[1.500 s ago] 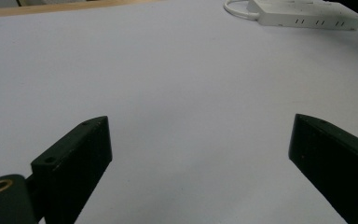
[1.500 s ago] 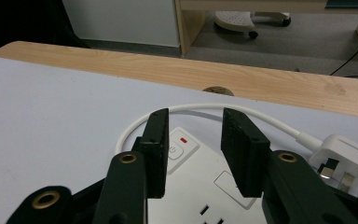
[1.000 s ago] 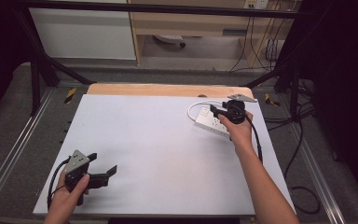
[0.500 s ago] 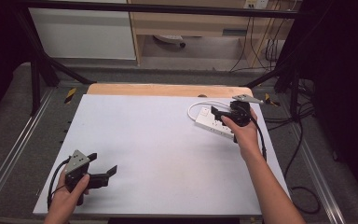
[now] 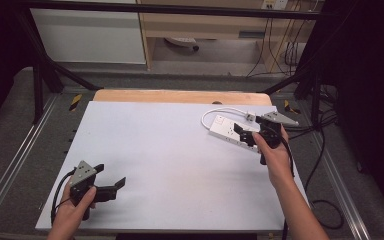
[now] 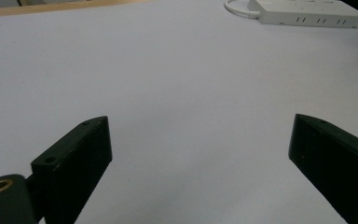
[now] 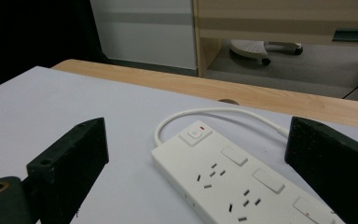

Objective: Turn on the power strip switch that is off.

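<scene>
Hovering just above the white power strip [image 5: 232, 133] at the far right of the table [image 5: 155, 150], the right claw [image 5: 246, 135] has just been opening; its jaws stand wide apart, clear of the strip below. A good grasp means lowering squarely so the jaws straddle the strip's narrow body, clear of its white cord [image 7: 214, 113] and switch [image 7: 195, 133]. The left claw [image 5: 111, 181] rests near the table's front left corner, jaws apart, gripping nothing.

A white power strip [image 5: 228, 134] lies flat on the white worktop [image 5: 170, 165], near its far right corner, sockets facing up. A switch with a small red light sits at its far end, where a white cord [image 5: 220, 111] loops away.
</scene>
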Demonstrator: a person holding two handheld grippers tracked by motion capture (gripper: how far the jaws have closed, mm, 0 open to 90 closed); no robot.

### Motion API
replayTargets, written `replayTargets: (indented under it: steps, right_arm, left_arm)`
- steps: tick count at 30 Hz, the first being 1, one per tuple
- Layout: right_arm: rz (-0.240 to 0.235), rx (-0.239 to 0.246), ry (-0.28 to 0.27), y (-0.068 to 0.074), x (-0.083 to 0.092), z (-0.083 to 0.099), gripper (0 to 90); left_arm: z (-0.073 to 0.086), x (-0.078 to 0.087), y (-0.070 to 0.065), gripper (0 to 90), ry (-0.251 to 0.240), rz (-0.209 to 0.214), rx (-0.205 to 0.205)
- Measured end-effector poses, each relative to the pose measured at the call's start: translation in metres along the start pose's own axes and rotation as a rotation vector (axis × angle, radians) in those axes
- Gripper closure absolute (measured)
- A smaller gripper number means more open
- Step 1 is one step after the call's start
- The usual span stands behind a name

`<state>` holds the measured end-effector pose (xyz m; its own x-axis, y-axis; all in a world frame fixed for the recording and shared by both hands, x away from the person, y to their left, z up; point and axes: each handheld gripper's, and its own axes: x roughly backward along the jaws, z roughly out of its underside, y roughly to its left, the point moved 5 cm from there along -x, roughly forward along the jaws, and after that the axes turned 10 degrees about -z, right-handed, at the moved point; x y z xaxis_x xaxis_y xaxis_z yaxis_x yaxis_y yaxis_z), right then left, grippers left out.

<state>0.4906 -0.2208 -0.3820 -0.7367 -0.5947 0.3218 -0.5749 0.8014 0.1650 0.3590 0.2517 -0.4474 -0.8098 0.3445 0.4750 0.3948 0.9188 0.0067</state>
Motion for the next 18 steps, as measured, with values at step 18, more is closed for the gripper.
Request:
replayTargets:
  steps: [18]
  right_arm:
    - [-0.019, 0.063, -0.050, 0.021, 0.056, 0.034, 5.7]
  left_arm:
    - [0.000, 0.001, 0.001, 6.1, -0.006, -0.009, -0.008]
